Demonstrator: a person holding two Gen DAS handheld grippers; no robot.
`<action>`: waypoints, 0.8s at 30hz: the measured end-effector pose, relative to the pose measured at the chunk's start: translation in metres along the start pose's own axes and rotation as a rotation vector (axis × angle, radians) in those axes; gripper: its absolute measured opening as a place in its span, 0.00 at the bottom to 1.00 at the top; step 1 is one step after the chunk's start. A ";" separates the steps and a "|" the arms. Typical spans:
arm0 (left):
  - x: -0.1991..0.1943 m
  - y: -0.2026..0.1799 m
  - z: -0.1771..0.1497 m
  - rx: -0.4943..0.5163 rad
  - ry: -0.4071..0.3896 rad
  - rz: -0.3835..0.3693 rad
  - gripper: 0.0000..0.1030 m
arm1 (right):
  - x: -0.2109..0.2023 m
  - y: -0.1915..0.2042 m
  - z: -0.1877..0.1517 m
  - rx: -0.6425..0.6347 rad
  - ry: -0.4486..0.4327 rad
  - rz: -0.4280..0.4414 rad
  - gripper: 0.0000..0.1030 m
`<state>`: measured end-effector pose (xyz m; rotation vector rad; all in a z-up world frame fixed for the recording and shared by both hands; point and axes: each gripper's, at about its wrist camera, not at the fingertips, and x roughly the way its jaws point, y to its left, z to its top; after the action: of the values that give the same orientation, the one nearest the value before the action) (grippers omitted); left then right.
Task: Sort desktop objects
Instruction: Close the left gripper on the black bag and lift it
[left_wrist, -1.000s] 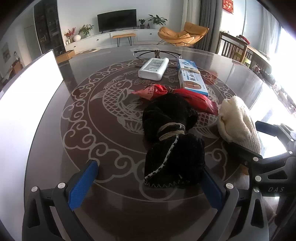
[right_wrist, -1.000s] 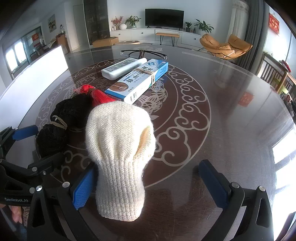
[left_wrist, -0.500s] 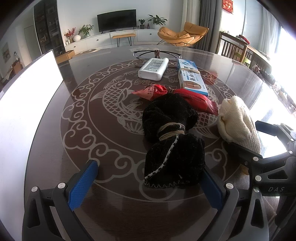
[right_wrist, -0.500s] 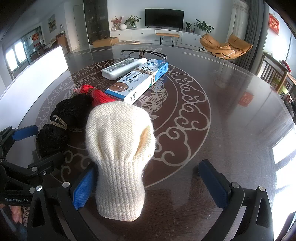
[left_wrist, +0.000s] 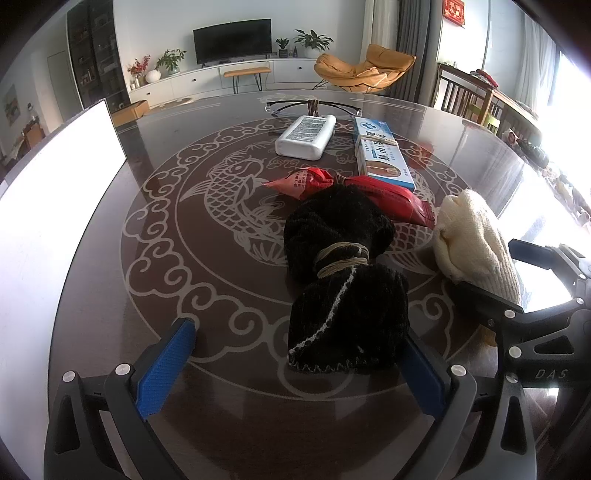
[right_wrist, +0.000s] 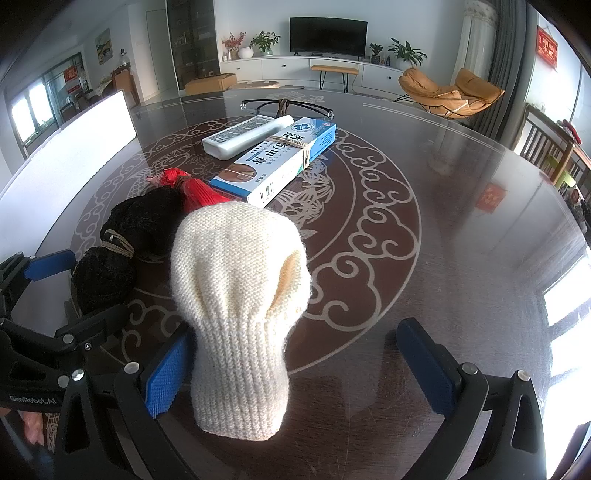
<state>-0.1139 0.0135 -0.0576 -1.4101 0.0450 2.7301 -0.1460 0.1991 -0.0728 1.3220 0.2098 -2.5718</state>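
Observation:
A black knitted bundle (left_wrist: 347, 280) tied with a rubber band lies on the dark round table (left_wrist: 184, 258). My left gripper (left_wrist: 295, 365) is open, its fingers either side of the bundle's near end, which lies close to the right finger. A cream knitted glove (right_wrist: 236, 295) lies between the fingers of my open right gripper (right_wrist: 295, 365), close to the left finger. The glove also shows in the left wrist view (left_wrist: 476, 243). Behind them lie a red packet (left_wrist: 388, 199), a blue-and-white box (left_wrist: 380, 151) and a white bottle (left_wrist: 306, 136).
A pair of glasses (left_wrist: 314, 105) lies at the table's far side. A white board (left_wrist: 55, 192) stands along the table's left edge. Chairs and a TV cabinet stand beyond the table. The right gripper's body shows in the left wrist view (left_wrist: 535, 332).

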 end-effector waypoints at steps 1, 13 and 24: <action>0.000 0.000 0.000 0.000 0.000 -0.002 1.00 | 0.000 0.000 0.000 0.000 0.000 0.000 1.00; 0.003 -0.002 0.008 0.076 0.039 -0.031 1.00 | 0.000 0.000 0.000 0.000 0.000 0.000 1.00; 0.000 0.000 0.024 0.115 -0.012 -0.120 0.31 | -0.001 -0.002 0.000 0.003 0.000 0.004 1.00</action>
<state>-0.1329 0.0145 -0.0435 -1.3212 0.1108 2.5944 -0.1463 0.2008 -0.0723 1.3215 0.2033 -2.5700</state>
